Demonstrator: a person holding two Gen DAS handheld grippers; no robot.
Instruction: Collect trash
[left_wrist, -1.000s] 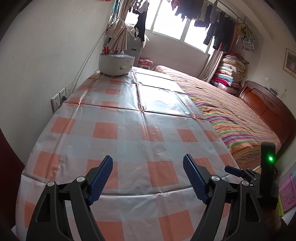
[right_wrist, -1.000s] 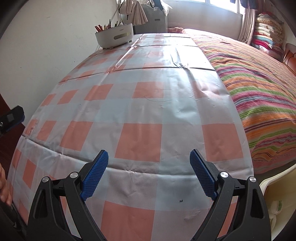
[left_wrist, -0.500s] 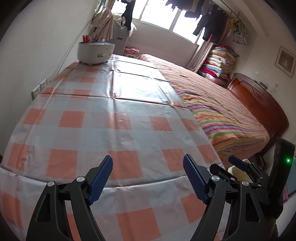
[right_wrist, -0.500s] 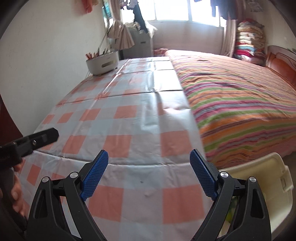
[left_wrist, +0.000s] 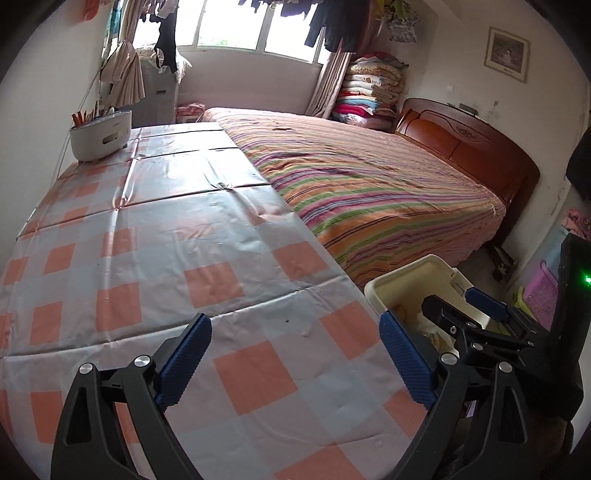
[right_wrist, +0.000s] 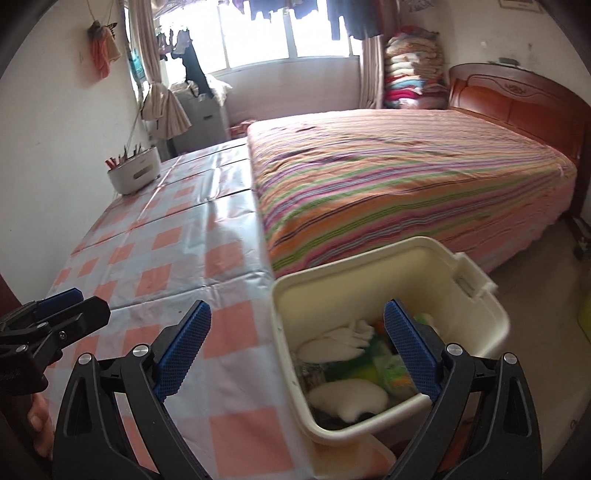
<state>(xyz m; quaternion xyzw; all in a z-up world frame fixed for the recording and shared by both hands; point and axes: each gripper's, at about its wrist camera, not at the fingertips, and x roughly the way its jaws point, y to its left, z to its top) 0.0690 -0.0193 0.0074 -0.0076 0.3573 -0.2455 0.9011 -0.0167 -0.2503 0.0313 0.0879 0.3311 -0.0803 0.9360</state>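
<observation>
The left gripper (left_wrist: 295, 354) hung over the orange-and-white checked plastic tablecloth (left_wrist: 207, 258), its blue-padded jaws opening with nothing between them. The right gripper (right_wrist: 297, 343) stood spread wide and empty above the near rim of the cream plastic bin (right_wrist: 480, 317) at five o'clock off the table's corner. Inside it lay the crumpled white and green trash (right_wrist: 351, 343).
</observation>
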